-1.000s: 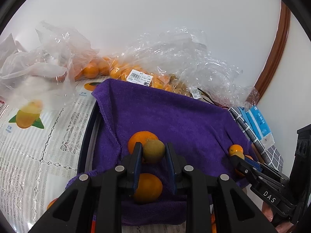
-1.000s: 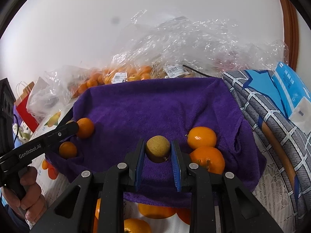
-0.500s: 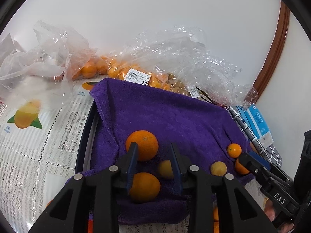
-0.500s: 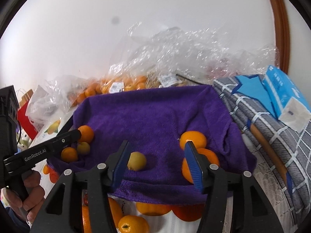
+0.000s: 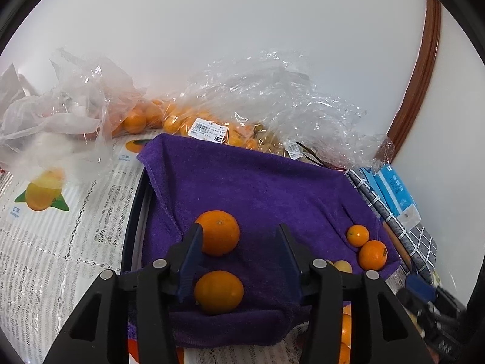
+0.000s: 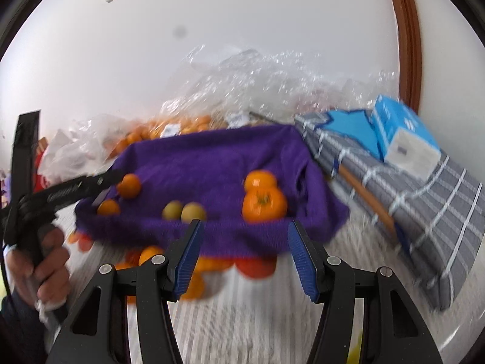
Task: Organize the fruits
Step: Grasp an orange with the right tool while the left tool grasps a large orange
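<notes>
Lying between opening left gripper (image 5: 239, 244) jaws, untouched: orange (image 5: 219, 291).

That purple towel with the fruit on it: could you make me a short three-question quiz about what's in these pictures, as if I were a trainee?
1. True or false: the right gripper holds a fruit.
2. How many yellow-green fruits lie side by side on the towel in the right wrist view?
3. Multiple choice: in the left wrist view, the price label sits on A) the towel, B) a clear bag of oranges, C) the blue box.

Key
1. False: its jaws are open, with nothing between them.
2. Two, between the orange pairs at either end.
3. B.
</notes>
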{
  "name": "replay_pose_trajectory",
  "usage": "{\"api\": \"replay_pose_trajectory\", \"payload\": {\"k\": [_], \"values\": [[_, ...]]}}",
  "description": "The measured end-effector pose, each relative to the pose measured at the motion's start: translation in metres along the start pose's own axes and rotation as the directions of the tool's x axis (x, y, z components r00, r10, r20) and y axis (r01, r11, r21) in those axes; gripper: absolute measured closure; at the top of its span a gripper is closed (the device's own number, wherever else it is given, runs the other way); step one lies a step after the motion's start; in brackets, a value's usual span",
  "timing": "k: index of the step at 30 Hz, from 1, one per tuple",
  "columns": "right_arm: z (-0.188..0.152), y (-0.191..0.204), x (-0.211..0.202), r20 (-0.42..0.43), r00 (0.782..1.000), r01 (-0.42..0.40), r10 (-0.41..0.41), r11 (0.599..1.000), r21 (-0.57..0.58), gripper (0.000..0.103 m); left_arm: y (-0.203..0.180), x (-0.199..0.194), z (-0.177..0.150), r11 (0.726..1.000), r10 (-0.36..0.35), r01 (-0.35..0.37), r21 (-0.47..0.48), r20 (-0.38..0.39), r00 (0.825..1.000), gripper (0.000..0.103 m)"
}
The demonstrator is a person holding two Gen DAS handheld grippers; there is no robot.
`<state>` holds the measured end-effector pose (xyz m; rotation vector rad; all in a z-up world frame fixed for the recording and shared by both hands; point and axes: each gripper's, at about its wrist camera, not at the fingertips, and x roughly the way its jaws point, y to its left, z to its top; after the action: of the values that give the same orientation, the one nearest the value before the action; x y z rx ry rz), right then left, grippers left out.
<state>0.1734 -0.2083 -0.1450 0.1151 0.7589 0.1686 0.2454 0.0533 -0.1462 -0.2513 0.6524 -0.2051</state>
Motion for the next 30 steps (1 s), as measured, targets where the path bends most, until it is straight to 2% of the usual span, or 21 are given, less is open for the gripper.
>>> {"api": "replay_pose_trajectory", "payload": {"k": [5, 8, 10, 12, 14, 17, 19, 24, 30], "values": [[-0.015, 0.010, 0.000, -0.058, 0.992, -0.110, 0.109, 0.994, -0.009, 0.046, 0.001, -0.003, -0.001, 1.000, 0.006, -0.006, -0.004, 0.006, 1.000, 0.053], [-0.015, 0.022, 0.008, -0.103, 0.986, -0.137, 0.129, 0.988, -0.067, 0.046, 0.003, -0.005, -0.001, 1.000, 0.002, -0.002, -0.011, 0.012, 1.000, 0.053], [-0.016, 0.027, 0.013, -0.128, 0.982, -0.151, 0.140, 0.985, -0.084, 0.050, 0.003, -0.005, -0.002, 1.000, 0.010, -0.010, -0.006, 0.010, 1.000, 0.053], [-0.017, 0.030, 0.021, -0.169, 0.974, -0.167, 0.150, 0.982, -0.092, 0.063, 0.002, -0.007, -0.003, 1.000, 0.008, -0.008, -0.003, 0.008, 1.000, 0.053], [-0.018, 0.032, 0.026, -0.197, 0.966, -0.188, 0.166, 0.977, -0.101, 0.070, 0.001, -0.008, -0.003, 1.000, 0.007, -0.007, 0.001, 0.016, 1.000, 0.053], [-0.019, 0.031, 0.025, -0.196, 0.963, -0.206, 0.183, 0.973, -0.104, 0.071, 0.000, -0.007, -0.004, 1.000, 0.014, -0.014, 0.009, 0.009, 1.000, 0.052], [-0.018, 0.027, 0.023, -0.178, 0.968, -0.196, 0.177, 0.976, -0.095, 0.071, 0.000, -0.007, -0.004, 1.000, 0.011, -0.011, 0.010, 0.009, 1.000, 0.052], [-0.016, 0.009, 0.010, -0.097, 0.991, -0.103, 0.097, 0.993, -0.059, 0.071, -0.005, -0.017, -0.008, 0.999, 0.013, -0.014, 0.031, 0.029, 0.999, 0.052], [-0.013, -0.003, 0.018, -0.124, 0.987, -0.106, 0.106, 0.994, 0.004, 0.071, -0.022, -0.040, -0.035, 0.994, -0.056, 0.058, 0.092, -0.022, 0.998, 0.052]]}}
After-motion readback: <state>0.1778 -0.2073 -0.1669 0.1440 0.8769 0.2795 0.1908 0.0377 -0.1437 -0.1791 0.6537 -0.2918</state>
